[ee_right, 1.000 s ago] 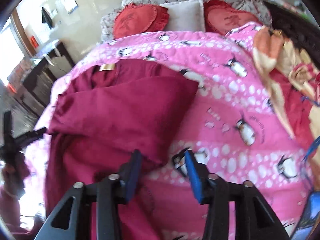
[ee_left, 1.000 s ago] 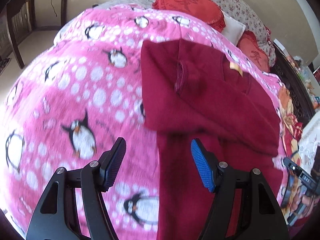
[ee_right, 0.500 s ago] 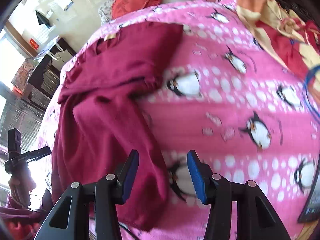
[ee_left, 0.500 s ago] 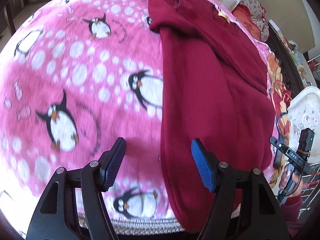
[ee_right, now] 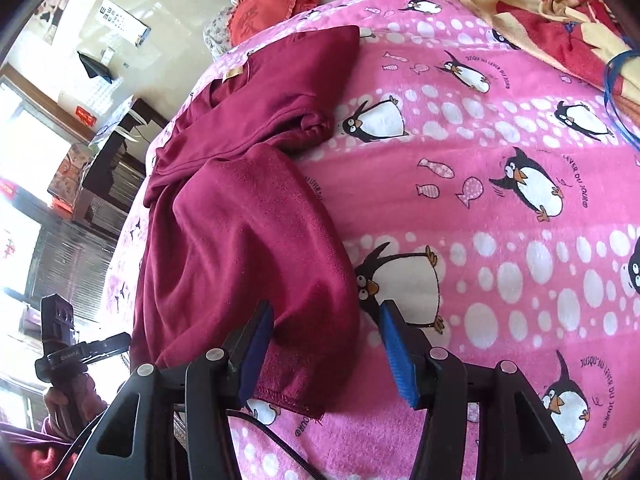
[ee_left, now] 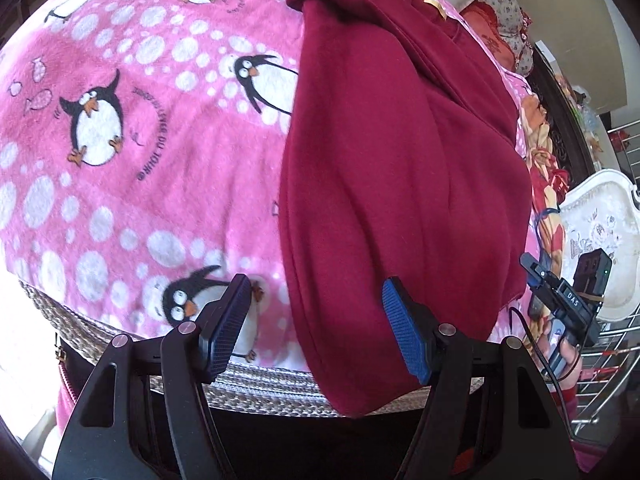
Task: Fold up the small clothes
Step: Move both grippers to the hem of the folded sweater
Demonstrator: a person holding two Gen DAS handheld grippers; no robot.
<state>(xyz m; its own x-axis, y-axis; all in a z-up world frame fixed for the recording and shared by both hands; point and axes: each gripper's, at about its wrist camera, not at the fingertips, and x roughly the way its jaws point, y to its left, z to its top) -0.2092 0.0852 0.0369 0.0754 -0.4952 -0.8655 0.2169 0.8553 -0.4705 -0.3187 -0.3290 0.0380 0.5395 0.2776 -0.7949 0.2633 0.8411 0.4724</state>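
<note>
A maroon garment (ee_left: pixel 400 168) lies lengthwise on the pink penguin blanket (ee_left: pixel 140 152), its sleeves folded across the top and its hem at the bed's near edge. My left gripper (ee_left: pixel 316 304) is open above the hem's left corner, with the garment's side edge between its jaws. My right gripper (ee_right: pixel 326 324) hovers over the hem's right corner of the garment (ee_right: pixel 240 220). Its jaws are opening, with fabric lying below and between them, unpressed. Each wrist view shows the other gripper: the right gripper (ee_left: pixel 560 300) and the left gripper (ee_right: pixel 80 354), each in a hand.
Red heart cushions (ee_right: pixel 268 12) and pillows lie at the headboard. An orange and red blanket (ee_right: pixel 552 12) with a blue cable (ee_right: pixel 612 84) lies at the right. A woven mat edge (ee_left: pixel 260 392) marks the bed's near side. A white chair (ee_left: pixel 600 224) and metal rack stand beside it.
Both grippers have drawn back along the garment from the folded sleeves to its hem at the bed's near edge. The right jaws stand slightly wider.
</note>
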